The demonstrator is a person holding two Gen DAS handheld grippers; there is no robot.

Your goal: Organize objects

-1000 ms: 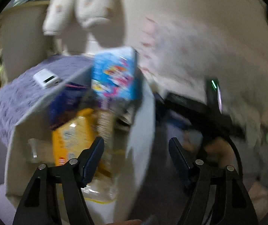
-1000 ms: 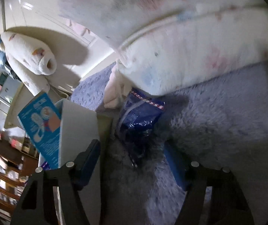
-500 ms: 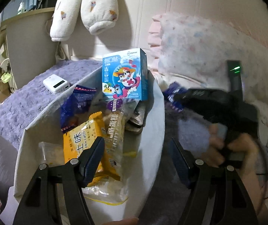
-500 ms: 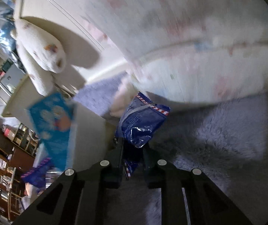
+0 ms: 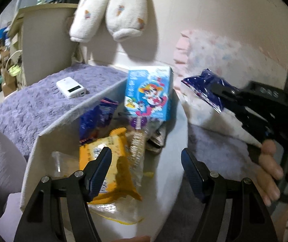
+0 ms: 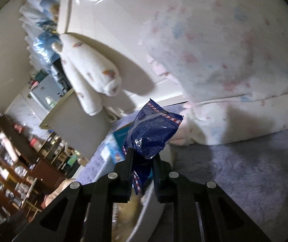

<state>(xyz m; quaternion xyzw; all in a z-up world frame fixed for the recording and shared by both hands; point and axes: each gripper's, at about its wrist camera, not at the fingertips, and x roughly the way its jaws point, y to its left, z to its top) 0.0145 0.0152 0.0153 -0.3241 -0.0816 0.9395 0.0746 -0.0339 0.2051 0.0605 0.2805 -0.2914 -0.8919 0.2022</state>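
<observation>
My right gripper is shut on a dark blue snack packet and holds it in the air over the right edge of the white storage box. In the left wrist view the same packet hangs from that gripper to the right of the box. The box holds a light blue cartoon carton, an orange packet and other snack bags. My left gripper is open and empty above the box's near end.
The box stands on a purple fluffy blanket. A white power bank lies on it at the back left. A floral pillow leans on the wall at the right. Plush slippers hang above. Shelves stand far left.
My right gripper closed on the blue packet, lifted it off the blanket and carried it left and up toward the box. My left gripper stayed open over the box.
</observation>
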